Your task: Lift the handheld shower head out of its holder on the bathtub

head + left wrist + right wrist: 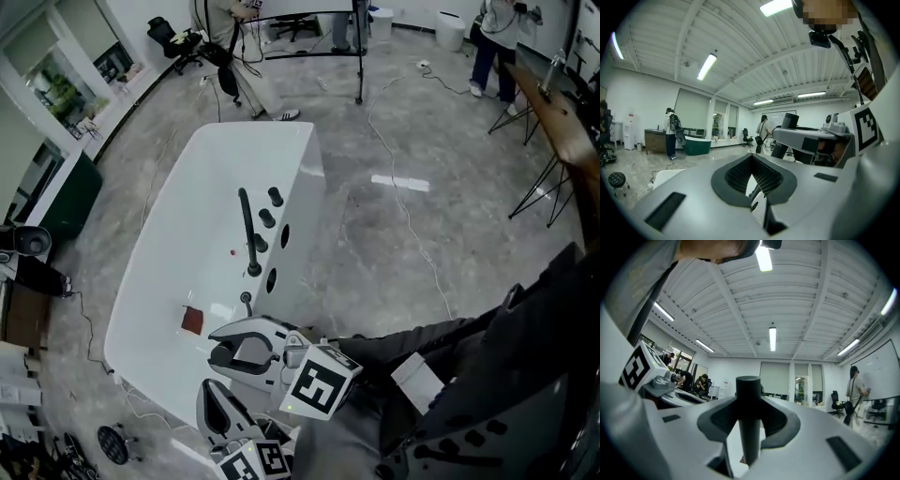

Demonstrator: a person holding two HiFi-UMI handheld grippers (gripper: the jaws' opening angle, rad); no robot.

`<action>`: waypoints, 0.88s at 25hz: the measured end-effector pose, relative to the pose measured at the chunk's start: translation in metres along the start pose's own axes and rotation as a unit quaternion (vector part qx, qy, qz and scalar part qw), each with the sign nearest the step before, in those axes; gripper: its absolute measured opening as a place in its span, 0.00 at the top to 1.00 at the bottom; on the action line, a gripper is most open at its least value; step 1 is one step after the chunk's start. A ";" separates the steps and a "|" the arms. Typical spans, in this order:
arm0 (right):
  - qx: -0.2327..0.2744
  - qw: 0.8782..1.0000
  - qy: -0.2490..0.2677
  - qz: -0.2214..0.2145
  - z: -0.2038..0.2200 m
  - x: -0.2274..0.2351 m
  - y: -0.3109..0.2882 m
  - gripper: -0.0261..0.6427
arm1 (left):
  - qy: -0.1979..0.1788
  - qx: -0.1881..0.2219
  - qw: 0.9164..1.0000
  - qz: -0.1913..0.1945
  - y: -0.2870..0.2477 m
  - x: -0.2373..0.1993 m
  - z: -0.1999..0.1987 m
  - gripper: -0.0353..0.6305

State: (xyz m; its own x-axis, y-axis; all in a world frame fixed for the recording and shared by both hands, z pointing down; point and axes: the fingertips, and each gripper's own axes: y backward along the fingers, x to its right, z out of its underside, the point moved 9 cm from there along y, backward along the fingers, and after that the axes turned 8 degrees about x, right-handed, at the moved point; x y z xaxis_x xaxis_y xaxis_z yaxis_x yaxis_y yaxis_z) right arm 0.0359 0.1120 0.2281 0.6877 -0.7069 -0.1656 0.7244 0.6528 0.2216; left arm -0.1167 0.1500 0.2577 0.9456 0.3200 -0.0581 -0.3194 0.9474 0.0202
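Note:
A white bathtub (pixel 187 216) runs away from me, and a long black spout (pixel 247 230) and black knobs (pixel 267 217) sit on its right rim. At the tub's near right corner, my right gripper (pixel 225 354) is shut on the handheld shower head (pixel 749 404). The shower head is a black cylinder that stands upright between the pads (pixel 723 420). The left gripper view shows its top (pixel 790 121) above the right gripper. The holder is hidden. My left gripper (pixel 214 405) hangs just below, shut and holding nothing (pixel 752 180).
A reddish-brown patch (pixel 192 321) lies on the tub floor. A small post (pixel 246 300) stands on the rim near the right gripper. Cables (pixel 403 206) trail over the grey floor to the right. A wooden table (pixel 562 122) and people (pixel 492 47) stand far back.

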 end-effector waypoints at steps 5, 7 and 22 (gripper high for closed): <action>0.000 1.000 -0.001 -0.004 0.002 -0.004 0.000 0.75 | 0.000 -0.003 1.000 0.003 0.003 -0.001 0.004 0.94; -0.001 1.000 0.000 -0.006 0.002 -0.005 0.001 0.75 | -0.001 -0.003 1.000 0.003 0.004 0.000 0.004 0.94; -0.011 1.000 -0.007 -0.012 0.024 0.000 -0.011 0.75 | 0.004 -0.006 1.000 -0.015 -0.002 -0.015 0.019 0.94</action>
State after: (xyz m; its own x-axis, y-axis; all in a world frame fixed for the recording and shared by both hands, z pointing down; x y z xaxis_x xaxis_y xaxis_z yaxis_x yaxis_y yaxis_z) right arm 0.0269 0.0980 0.2484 0.6694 -0.7261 -0.1570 0.7417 0.6415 0.1959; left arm -0.1294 0.1436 0.2771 0.9545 0.2907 -0.0665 -0.2910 0.9567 0.0059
